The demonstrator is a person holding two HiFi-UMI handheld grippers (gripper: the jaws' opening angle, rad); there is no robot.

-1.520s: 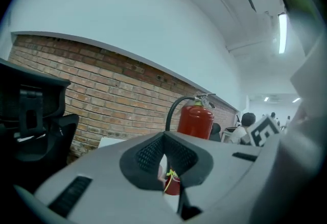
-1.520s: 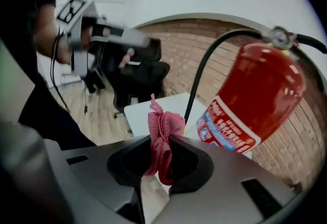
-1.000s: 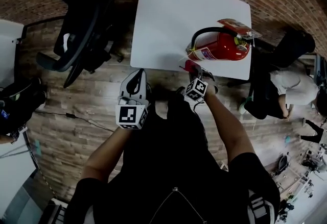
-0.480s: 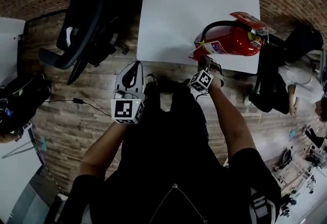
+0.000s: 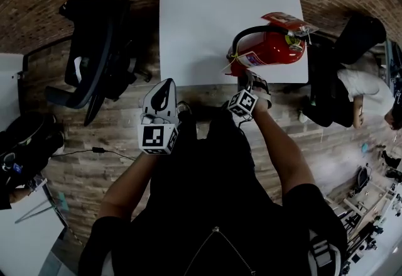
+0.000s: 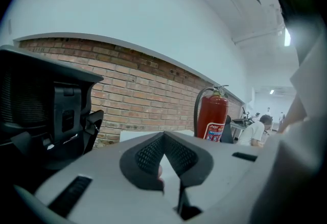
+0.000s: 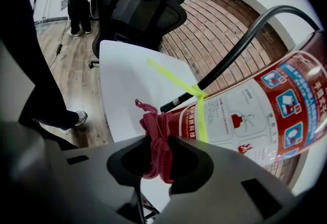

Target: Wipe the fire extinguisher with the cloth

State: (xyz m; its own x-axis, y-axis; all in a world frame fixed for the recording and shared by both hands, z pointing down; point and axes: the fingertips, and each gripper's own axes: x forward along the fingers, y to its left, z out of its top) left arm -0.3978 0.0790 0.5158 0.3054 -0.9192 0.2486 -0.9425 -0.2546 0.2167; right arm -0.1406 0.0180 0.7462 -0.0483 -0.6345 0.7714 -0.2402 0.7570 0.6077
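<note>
Wiping just about to begin, judging by contact. Fire extinguisher [image 5: 270, 51] upright on the near right corner of the white table [image 5: 207, 23]. Left gripper [image 5: 164, 100] short of the table's near edge, jaws together, empty. Right gripper [image 7: 158, 154] at that corner, clamped on the bunched red cloth [image 7: 155, 131], right against the cylinder's foot. Next: press and rub along the body.

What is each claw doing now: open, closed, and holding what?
Left claw: closed, holding nothing.
Right claw: closed on the red cloth, beside the fire extinguisher.
</note>
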